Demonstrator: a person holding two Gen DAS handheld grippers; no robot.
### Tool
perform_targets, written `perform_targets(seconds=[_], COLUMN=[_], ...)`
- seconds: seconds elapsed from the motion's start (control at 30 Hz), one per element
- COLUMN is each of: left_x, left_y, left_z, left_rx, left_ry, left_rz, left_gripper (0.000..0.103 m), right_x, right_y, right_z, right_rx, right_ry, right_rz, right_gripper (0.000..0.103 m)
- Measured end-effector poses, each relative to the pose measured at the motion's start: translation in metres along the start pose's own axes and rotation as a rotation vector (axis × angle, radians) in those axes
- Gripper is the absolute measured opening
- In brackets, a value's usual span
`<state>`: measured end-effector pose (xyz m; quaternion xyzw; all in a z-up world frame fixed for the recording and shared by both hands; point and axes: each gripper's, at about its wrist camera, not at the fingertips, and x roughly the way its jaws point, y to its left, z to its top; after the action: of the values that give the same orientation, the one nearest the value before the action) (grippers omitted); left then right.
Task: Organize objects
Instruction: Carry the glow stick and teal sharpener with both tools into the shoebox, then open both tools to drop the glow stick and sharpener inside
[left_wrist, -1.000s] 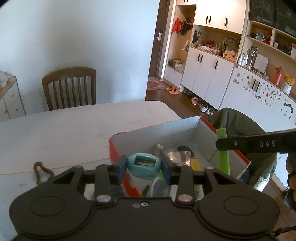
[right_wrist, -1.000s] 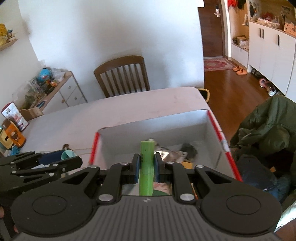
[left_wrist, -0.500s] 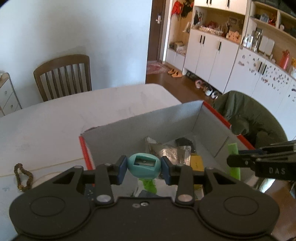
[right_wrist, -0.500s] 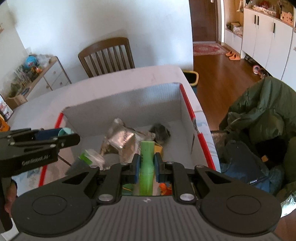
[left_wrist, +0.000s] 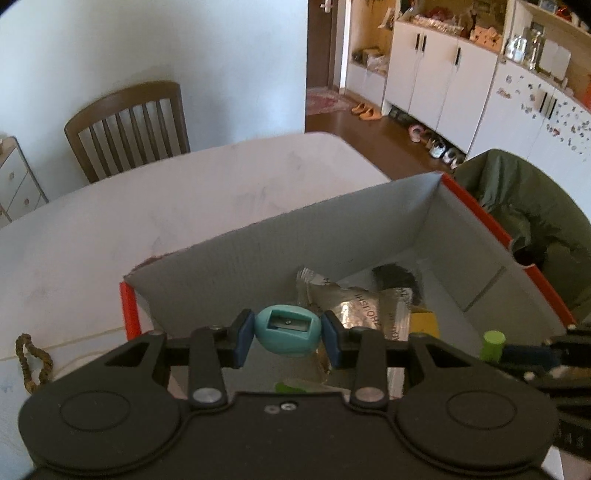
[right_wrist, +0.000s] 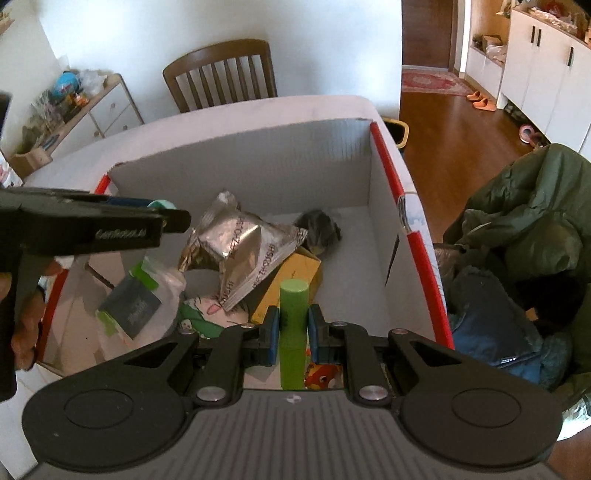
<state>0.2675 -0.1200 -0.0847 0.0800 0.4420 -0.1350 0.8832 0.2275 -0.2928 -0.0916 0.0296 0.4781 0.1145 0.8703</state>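
Since a second ago both grippers have moved forward over the cardboard box (right_wrist: 258, 166), so its contents now fill the right wrist view where before mostly the far wall showed; both grips are unchanged.

The box, grey inside with red edges, sits on the white table (left_wrist: 147, 221), its open top facing up. Inside lie a silver foil packet (right_wrist: 236, 254), a yellow carton (right_wrist: 295, 277) under it, a clear bag with a dark green-edged label (right_wrist: 136, 306), and a dark crumpled thing (right_wrist: 319, 229) near the far wall.

The right gripper (right_wrist: 291, 328) pinches a green cylinder (right_wrist: 293, 332) between its blue pads; the cylinder's long axis runs forward along the fingers, its flat end pointing into the box above the yellow carton. The left gripper (left_wrist: 288, 332) is closed on a teal pencil sharpener (left_wrist: 288, 330), blade slot facing the camera, held above the box's near left part, over the foil packet.

A green coat (right_wrist: 524, 229) lies draped just right of the box. A wooden chair (left_wrist: 129, 125) stands at the table's far side. A brown bead loop (left_wrist: 31, 362) lies on the table left of the box.
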Motion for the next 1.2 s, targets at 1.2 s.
perform_targets(seconds=[1.2], left_x=[0.024], left_y=[-0.015], left_z=[-0.001], left_rx=[0.084], left_ry=[0.160], left_rz=[0.084], left_gripper=[0.073], right_x=[-0.007], right_y=[-0.011], right_z=[0.002], right_rx=[-0.011], right_ry=[-0.012], right_rz=[0.077], right_gripper=[0.020])
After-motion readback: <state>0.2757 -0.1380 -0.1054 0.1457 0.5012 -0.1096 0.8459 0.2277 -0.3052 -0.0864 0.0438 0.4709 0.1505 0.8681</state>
